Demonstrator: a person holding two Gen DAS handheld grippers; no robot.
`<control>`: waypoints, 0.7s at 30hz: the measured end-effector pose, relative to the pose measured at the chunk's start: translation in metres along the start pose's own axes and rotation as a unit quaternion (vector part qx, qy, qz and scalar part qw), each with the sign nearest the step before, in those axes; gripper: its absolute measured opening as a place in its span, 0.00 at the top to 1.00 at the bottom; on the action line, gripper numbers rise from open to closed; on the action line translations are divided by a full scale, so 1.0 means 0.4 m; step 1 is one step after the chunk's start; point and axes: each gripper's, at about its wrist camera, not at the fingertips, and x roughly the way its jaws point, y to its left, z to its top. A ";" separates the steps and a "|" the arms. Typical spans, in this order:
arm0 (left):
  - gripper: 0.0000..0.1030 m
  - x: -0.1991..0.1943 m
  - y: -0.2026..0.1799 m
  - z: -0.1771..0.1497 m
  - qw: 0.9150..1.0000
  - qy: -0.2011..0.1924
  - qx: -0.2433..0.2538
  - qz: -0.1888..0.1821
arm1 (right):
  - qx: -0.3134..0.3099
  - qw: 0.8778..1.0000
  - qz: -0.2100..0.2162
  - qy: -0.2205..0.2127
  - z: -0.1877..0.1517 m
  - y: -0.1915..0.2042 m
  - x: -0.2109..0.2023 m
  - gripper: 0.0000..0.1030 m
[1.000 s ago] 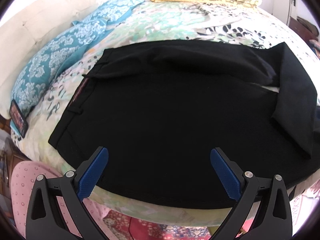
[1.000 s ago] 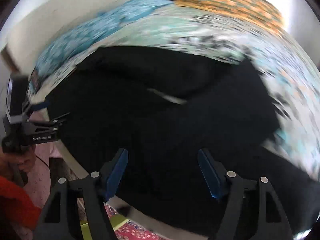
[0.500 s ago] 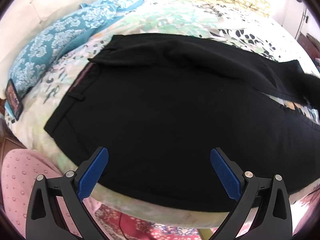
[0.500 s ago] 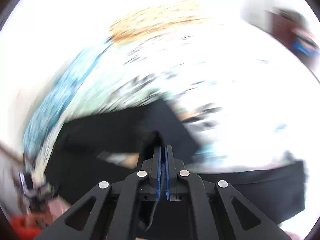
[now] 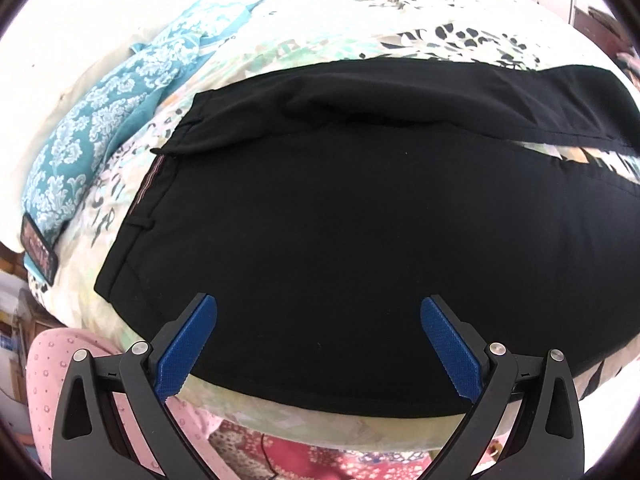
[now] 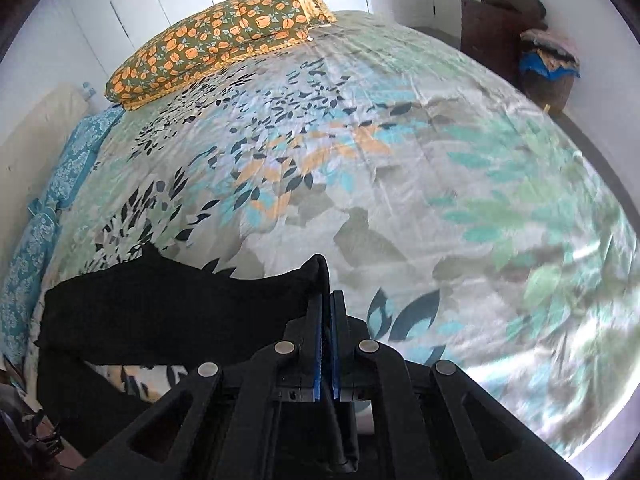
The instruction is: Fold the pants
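- Bed [image 6: 420, 168] with leaf-print cover fills both views; far edges cut off by the fisheye rim, right side blurred in the right wrist view.
- Black pants [image 5: 340, 220] spread flat across the bed's near edge, waistband at left; leg ends run off frame at right.
- Left gripper [image 5: 318, 334] hovers over the pants, jaws spread wide, nothing between them.
- Right gripper [image 6: 327, 320] clenched on a pants-leg fold; how much cloth is pinched is hidden by the jaws.
- Orange-flowered pillow [image 6: 216, 40] at the far edge.

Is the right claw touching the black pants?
Touching. In the right wrist view the right claw is shut on the black pants, with the cloth pinched between its blue pads and trailing off to the left.
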 end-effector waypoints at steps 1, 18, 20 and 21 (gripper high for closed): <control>0.01 0.001 -0.004 0.003 1.000 0.002 0.000 0.000 | -0.016 1.000 -0.020 -0.008 0.031 0.001 0.000 0.96; 0.01 0.010 -0.066 0.073 1.000 0.010 0.003 0.003 | -0.077 0.987 -0.135 -0.038 0.326 0.011 0.227 0.97; 0.01 0.028 -0.066 0.067 1.000 0.021 0.007 0.006 | -0.066 0.987 -0.146 -0.002 0.284 -0.015 0.300 0.97; 0.01 0.032 -0.067 0.064 1.000 0.023 0.008 0.008 | -0.059 0.987 -0.150 0.005 0.268 -0.023 0.319 0.97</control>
